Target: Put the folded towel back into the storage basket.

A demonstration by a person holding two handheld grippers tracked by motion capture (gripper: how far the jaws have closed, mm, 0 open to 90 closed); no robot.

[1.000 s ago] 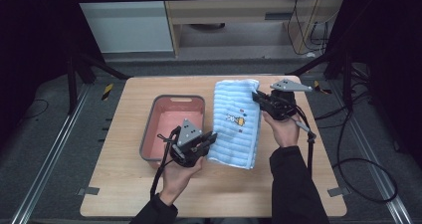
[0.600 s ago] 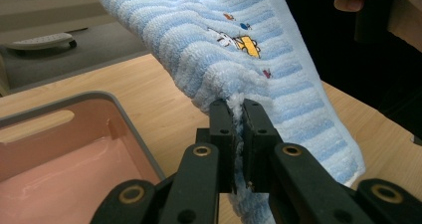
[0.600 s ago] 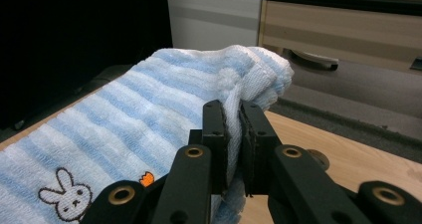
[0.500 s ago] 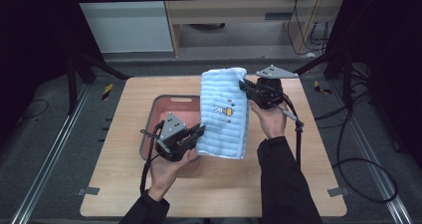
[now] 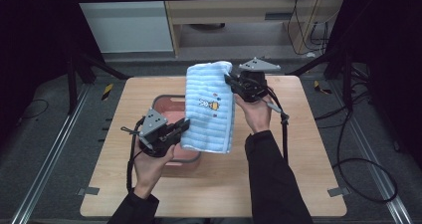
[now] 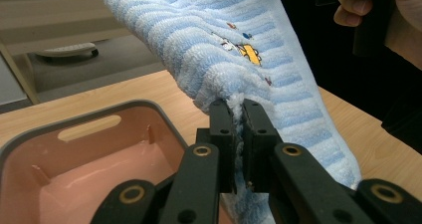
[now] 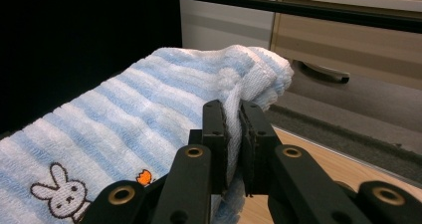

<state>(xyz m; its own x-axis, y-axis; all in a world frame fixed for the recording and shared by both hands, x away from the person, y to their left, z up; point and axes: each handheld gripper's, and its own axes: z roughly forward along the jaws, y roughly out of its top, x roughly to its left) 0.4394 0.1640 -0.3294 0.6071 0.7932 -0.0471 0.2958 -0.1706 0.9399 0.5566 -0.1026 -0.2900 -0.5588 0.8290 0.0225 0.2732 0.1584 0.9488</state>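
Behind the wooden table (image 5: 308,149) I see pale cabinets and a dark floor strewn with cables; a drawer handle (image 7: 318,70) shows past my right gripper's jaws.

On the table I count one pink plastic basin (image 5: 166,104) and one blue-and-white striped towel (image 5: 209,112), with two grippers working them. The towel is off the table, stretched between the two grippers and hanging over the basin's right side, so it hides much of that basin from the high view.

My left gripper (image 5: 181,127) is clamped on the towel's lower left edge; in the left gripper view the cloth bunches up between the jaws (image 6: 238,115), and the basin lies just below and to the left of them, open and bare inside. My right gripper (image 5: 233,80) is pinched shut on the towel's upper corner, with a thick fold of terry pressed between its jaws (image 7: 233,109). To the left of those jaws the towel slopes away, showing one embroidered rabbit (image 7: 63,191) and a small orange figure (image 7: 145,175) beside it.

From the left gripper view, the person's right hand (image 6: 383,10) sits above and to the right, beyond the towel.
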